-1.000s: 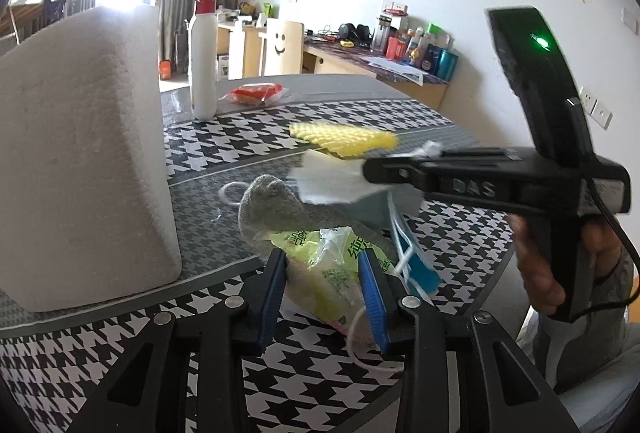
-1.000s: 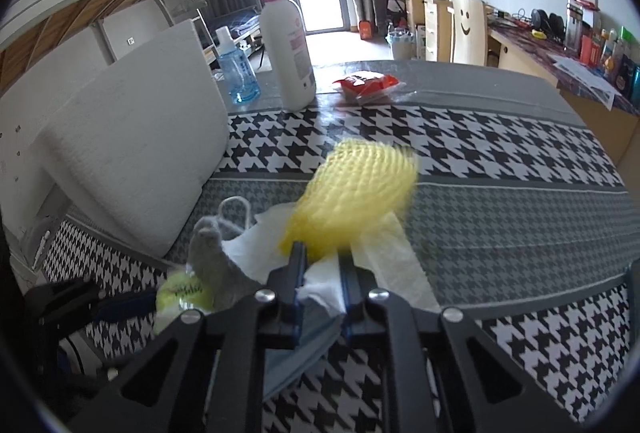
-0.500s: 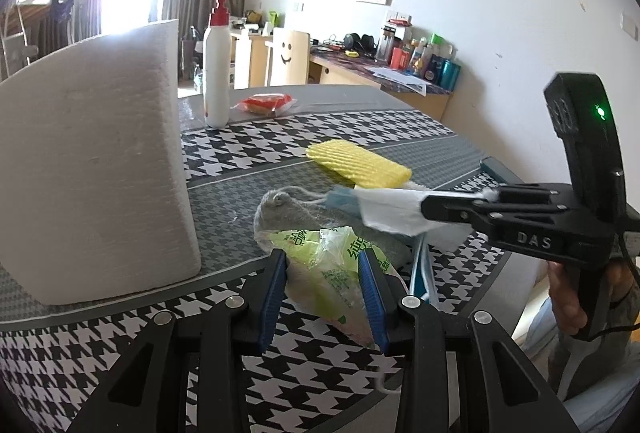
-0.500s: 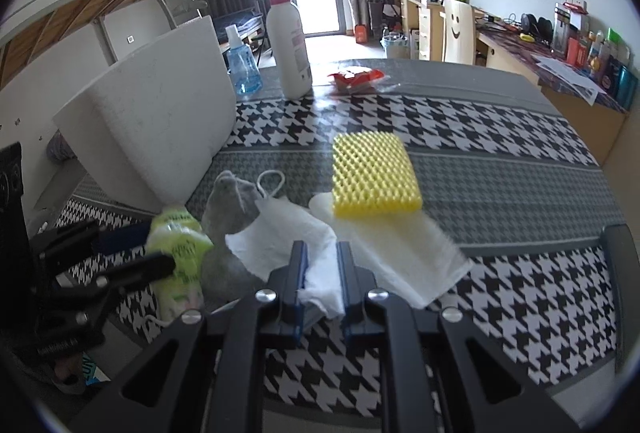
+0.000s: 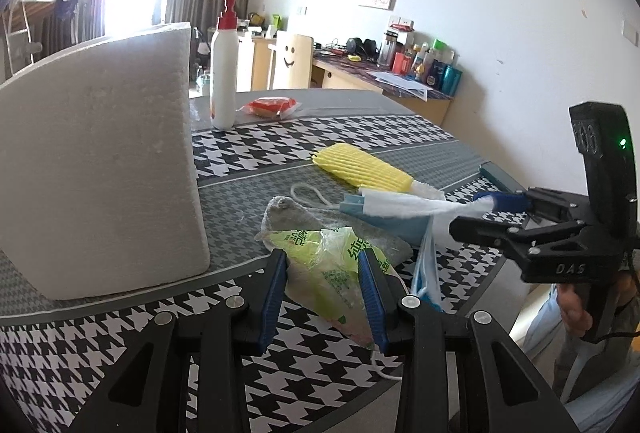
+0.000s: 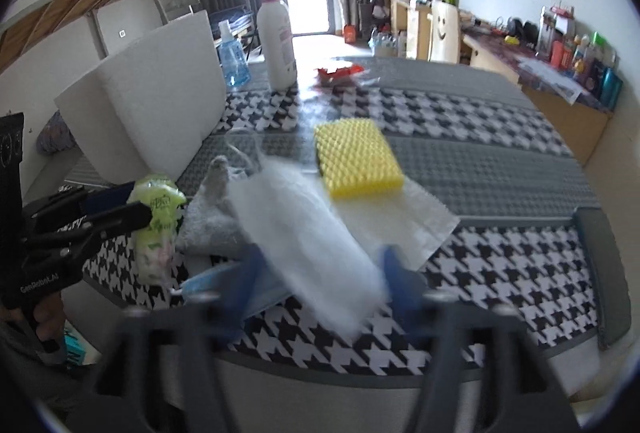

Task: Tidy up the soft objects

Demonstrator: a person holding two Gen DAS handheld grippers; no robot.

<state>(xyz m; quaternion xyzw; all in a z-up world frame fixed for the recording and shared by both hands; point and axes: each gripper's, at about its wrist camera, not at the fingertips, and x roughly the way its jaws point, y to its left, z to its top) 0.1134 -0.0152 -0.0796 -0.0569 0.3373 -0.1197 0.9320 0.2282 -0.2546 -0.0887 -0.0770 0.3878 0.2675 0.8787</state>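
My left gripper [image 5: 323, 285] is shut on a green plastic tissue packet [image 5: 332, 265] at the table's near edge; the packet also shows in the right wrist view [image 6: 157, 209]. A grey sock [image 5: 292, 215] lies behind it. My right gripper [image 6: 318, 273] is open, its blurred jaws wide on either side of a white tissue [image 6: 304, 233] lying over a blue face mask [image 6: 224, 279]. In the left wrist view the right gripper [image 5: 476, 215] stands at the right, with the tissue [image 5: 404, 207] in front of it. A yellow sponge [image 6: 356, 157] rests on a white paper sheet [image 6: 416, 213].
A big white foam block [image 5: 96, 161] stands at the left. A white pump bottle [image 5: 223, 73], a blue bottle [image 6: 233, 57] and a red snack packet [image 5: 269, 106] sit at the back of the houndstooth table [image 5: 320, 129]. A desk with clutter lines the far wall.
My right gripper has opened and let go of the white tissue, which now lies loose between its jaws. The left gripper has kept its hold on the green packet.
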